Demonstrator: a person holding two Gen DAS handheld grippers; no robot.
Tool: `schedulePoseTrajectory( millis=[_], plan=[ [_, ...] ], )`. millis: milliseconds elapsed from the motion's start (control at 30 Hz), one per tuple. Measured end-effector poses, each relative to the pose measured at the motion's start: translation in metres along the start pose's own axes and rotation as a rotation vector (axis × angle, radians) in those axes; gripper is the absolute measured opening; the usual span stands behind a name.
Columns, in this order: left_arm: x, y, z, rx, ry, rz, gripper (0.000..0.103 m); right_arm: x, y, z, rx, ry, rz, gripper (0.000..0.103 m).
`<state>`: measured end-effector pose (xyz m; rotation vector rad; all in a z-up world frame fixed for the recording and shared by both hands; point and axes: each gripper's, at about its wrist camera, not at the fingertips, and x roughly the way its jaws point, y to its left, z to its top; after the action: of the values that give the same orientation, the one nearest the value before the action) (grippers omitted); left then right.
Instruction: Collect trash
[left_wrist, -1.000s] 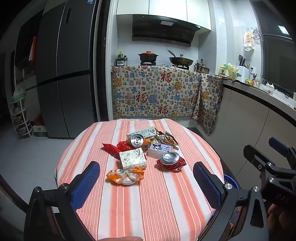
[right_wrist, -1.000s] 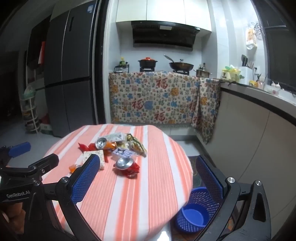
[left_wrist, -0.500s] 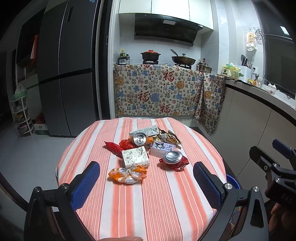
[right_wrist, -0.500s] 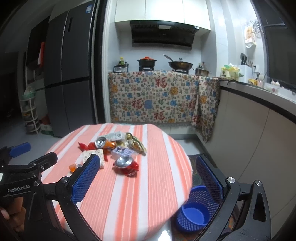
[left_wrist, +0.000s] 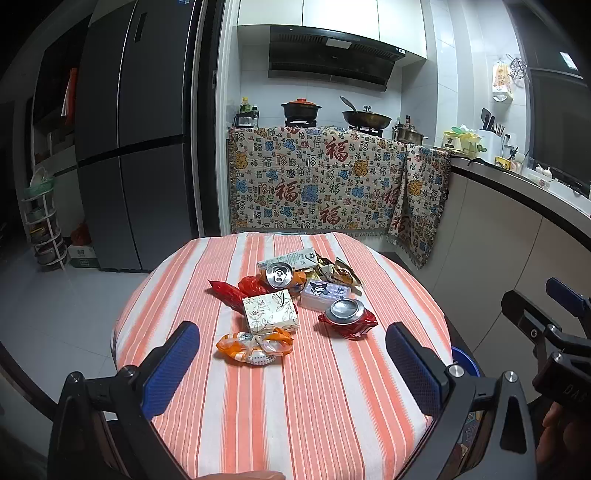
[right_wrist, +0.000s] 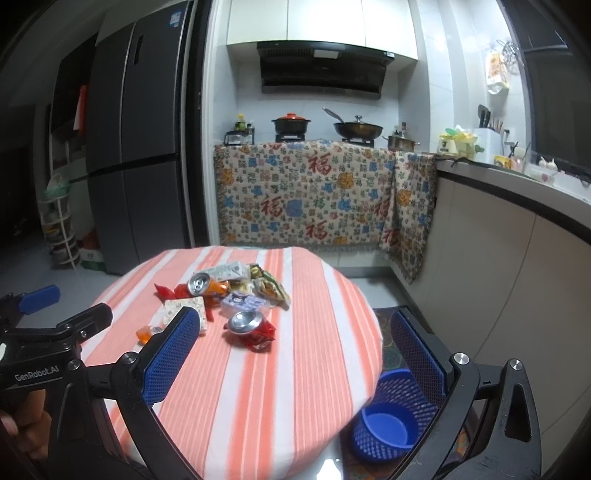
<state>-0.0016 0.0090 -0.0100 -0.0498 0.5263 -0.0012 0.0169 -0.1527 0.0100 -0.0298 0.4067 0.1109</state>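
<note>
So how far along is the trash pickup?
Nothing done: the blue basket on the floor looks empty. In hand: nothing, left gripper and right gripper both open. Left: everything, including crushed red can, floral box, orange wrapper.

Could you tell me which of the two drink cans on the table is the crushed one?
The red can, nearest the right gripper, is crushed flat with its silver top tilted up. The orange can, farther back in the pile, keeps its round shape.
</note>
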Motion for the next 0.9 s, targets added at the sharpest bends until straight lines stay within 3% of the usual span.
schedulePoseTrajectory(
  millis=[900],
  plan=[
    [0.004, 0.009, -0.001, -0.018, 0.025, -0.016, 0.103, 0.004, -0.003, 0.001, 0.011, 0.009, -0.001, 0.103]
  ],
)
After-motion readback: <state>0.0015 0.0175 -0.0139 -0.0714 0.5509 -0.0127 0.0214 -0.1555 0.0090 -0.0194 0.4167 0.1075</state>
